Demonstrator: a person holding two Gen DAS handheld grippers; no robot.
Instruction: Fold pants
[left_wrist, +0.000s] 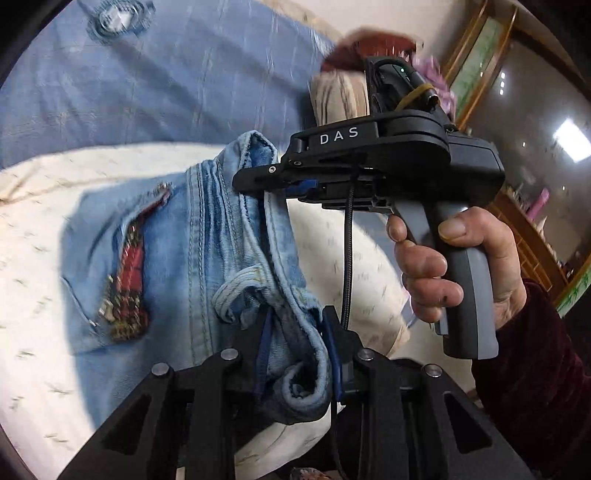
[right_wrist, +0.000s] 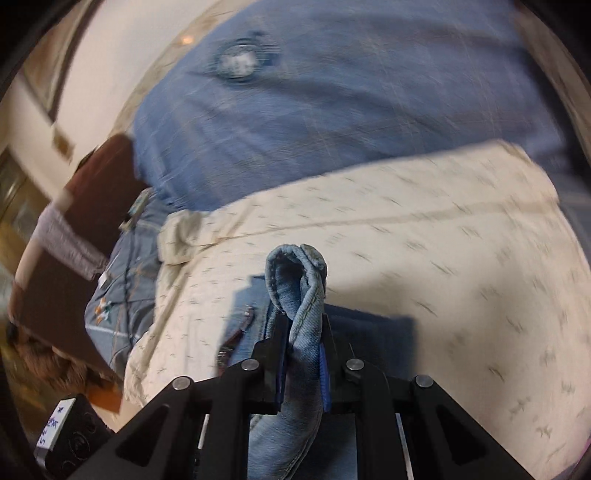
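Observation:
Light blue jeans with a red patterned patch by the pocket hang over a cream bedcover. My left gripper is shut on a bunched, rolled denim edge at the bottom of the left wrist view. My right gripper comes in from the right, held by a hand, and pinches another part of the same edge higher up. In the right wrist view the right gripper is shut on a folded loop of the jeans, which sticks up above its fingers.
A blue quilt with a round emblem covers the far part of the bed. Folded cloth lies behind the right gripper. A wooden cabinet stands at the right. A grey-blue cloth and a brown object lie at the bed's left side.

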